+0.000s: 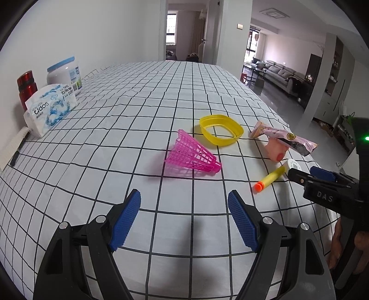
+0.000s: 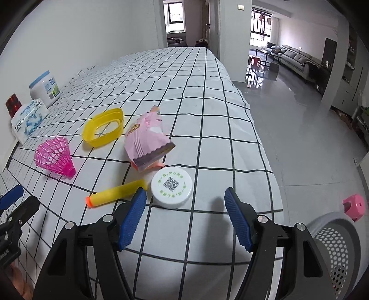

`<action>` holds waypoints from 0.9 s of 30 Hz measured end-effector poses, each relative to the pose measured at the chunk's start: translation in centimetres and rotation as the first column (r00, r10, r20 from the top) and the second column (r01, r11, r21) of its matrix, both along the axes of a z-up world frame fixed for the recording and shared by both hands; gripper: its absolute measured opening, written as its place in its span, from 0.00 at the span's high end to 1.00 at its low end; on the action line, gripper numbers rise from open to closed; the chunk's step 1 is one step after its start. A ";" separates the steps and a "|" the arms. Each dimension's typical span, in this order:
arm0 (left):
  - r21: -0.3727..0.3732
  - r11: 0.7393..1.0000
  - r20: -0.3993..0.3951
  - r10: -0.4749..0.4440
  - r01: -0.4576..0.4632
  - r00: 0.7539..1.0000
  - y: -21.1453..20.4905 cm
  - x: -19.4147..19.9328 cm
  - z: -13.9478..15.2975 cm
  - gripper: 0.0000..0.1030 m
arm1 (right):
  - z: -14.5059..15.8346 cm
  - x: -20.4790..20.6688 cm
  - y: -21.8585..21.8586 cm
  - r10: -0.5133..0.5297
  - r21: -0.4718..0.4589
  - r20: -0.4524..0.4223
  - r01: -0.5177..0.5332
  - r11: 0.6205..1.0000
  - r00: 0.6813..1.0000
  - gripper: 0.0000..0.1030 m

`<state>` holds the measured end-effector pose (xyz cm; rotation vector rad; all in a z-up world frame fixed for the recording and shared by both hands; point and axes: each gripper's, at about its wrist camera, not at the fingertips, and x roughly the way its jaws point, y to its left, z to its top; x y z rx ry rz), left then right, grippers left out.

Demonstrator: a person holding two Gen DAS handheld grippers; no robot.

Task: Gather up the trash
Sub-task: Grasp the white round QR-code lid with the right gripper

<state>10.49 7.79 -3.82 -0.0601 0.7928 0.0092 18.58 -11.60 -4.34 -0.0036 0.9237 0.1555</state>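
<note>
White lid [image 2: 171,190] lies just ahead of right hand-held gripper [image 2: 185,200].

White wall [image 1: 92,34] left of the checked tablecloth [image 1: 161,92]; ahead, a doorway [image 2: 175,23] to a room with a daylit window [image 2: 175,11]; right, glossy grey floor [image 2: 288,115] running to a grey sofa [image 2: 297,55] by barred windows [image 2: 260,27].

Two black plastic grippers — left gripper [image 1: 184,205], right gripper [image 2: 185,205] — with ribbed blue pads [image 1: 125,221], silver screws [image 1: 63,225], embossed "DAS" lettering.
</note>
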 end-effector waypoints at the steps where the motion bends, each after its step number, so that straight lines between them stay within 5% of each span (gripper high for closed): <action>1: 0.000 1.000 0.000 -0.002 0.002 1.000 0.0 0.0 0.0 0.26 | -0.1 0.2 0.1 0.001 -0.003 -0.005 -0.001 1.000 1.000 0.35; 8: -0.002 1.000 0.001 -0.004 0.004 1.000 -0.1 -0.1 -0.1 0.26 | -0.4 1.0 0.8 0.007 -0.030 -0.016 -0.007 1.000 1.000 0.37; 15: -0.010 1.000 0.010 -0.004 0.004 1.000 0.1 -0.3 0.0 0.26 | -0.2 0.7 1.3 0.020 -0.049 0.007 -0.020 0.999 1.000 0.62; 27: -0.030 0.999 0.014 0.019 -0.018 1.000 0.7 0.0 0.0 0.26 | 0.6 -3.3 -0.1 -0.024 0.032 0.047 0.023 0.999 0.999 0.62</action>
